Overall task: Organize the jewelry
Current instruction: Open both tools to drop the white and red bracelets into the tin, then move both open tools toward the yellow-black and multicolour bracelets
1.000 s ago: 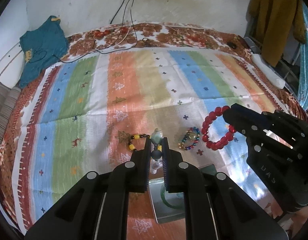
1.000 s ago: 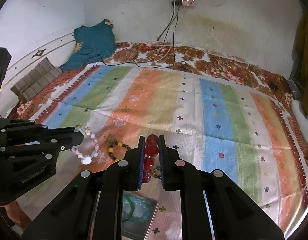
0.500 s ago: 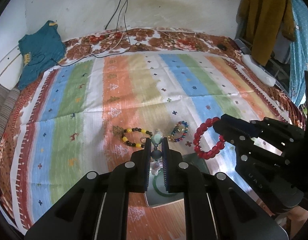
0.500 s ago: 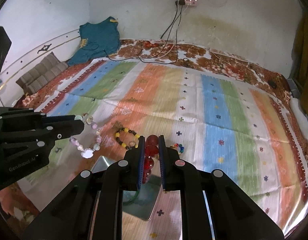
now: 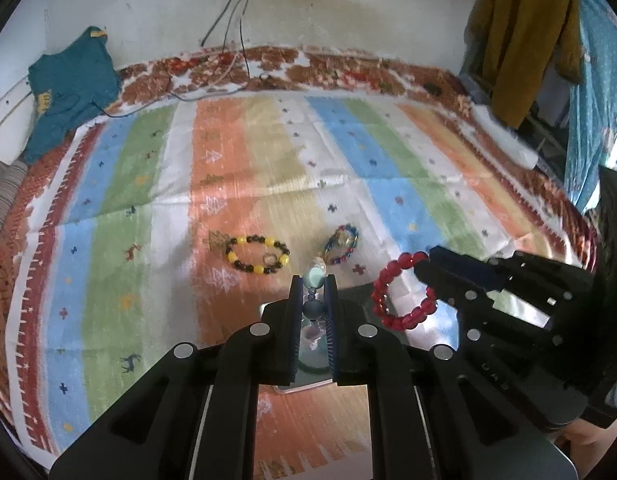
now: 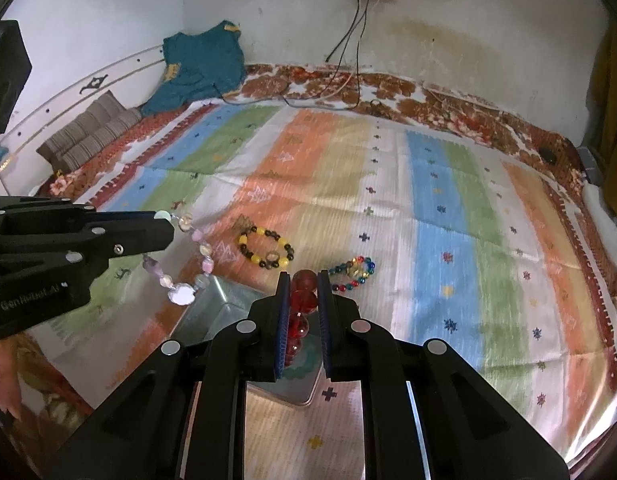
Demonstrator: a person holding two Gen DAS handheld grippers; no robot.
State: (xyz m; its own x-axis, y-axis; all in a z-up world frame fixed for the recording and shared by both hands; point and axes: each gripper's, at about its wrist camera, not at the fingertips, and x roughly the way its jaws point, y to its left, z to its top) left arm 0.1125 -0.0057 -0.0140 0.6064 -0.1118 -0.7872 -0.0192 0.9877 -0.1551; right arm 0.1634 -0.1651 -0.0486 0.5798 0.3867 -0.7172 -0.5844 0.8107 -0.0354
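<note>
Left claw (image 5: 313, 280) is clamped on a pale bracelet (image 6: 184, 276), right claw (image 6: 303, 284) on a red bracelet (image 5: 400, 290); both hang over the tin (image 6: 228, 304) on the bed. A green bangle (image 6: 308, 360) already lies inside. The yellow-black bracelet (image 5: 257, 254) and multicolour one (image 5: 342, 243) remain on the blanket (image 5: 388, 184), so roughly half done.

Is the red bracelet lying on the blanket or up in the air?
In the air. The red bracelet hangs from the shut right gripper.

The metal tray (image 5: 304, 384) is mostly hidden behind the left gripper (image 5: 313, 280). A green ring (image 6: 308, 360) in it peeks out only partly. The striped cloth (image 6: 428, 208) looks smeared and blurry. The teal cloth (image 5: 596, 80) runs off the edge.
</note>
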